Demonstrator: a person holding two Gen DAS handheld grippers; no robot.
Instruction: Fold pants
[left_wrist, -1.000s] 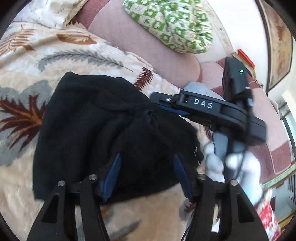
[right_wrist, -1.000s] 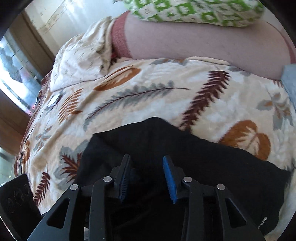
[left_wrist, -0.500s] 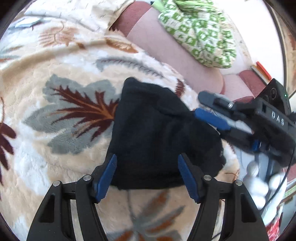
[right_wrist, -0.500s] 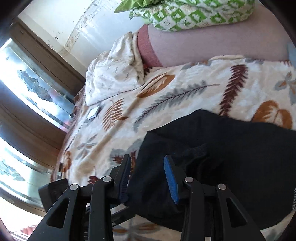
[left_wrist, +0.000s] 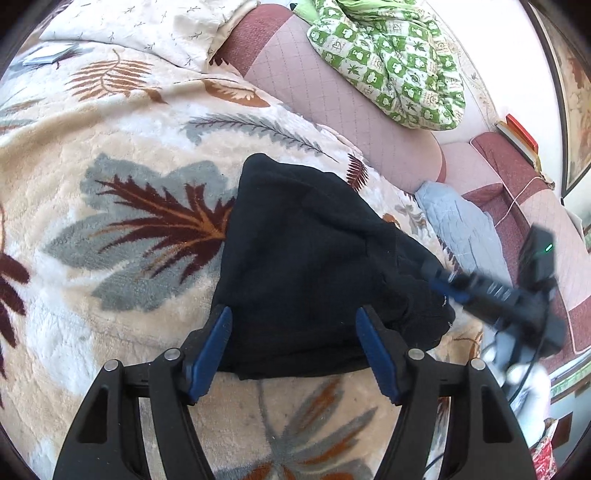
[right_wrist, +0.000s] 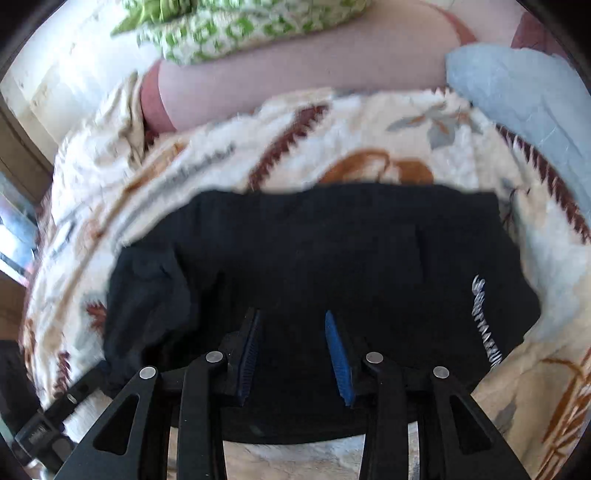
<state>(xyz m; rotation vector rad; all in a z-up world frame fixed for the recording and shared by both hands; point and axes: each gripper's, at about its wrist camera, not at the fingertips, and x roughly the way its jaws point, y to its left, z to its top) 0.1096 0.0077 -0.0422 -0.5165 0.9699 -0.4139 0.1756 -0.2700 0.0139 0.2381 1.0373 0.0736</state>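
Between the spread fingers of the left tool, empty, lies the near edge of the folded black pants. Right tool, half apart and empty, hovers above the pants, whose long axis crosses it on the leaf-patterned blanket.

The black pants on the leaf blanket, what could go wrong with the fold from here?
1. The black fleece pants lie bunched at the corner near the right hand-held gripper; pressing now might set a lumpy fold.
2. The left hand-held gripper stands open across the near edge with nothing pinched, so that edge could flop open.
3. The plush leaf-print blanket is soft and may drag and wrinkle the fabric if it is slid.
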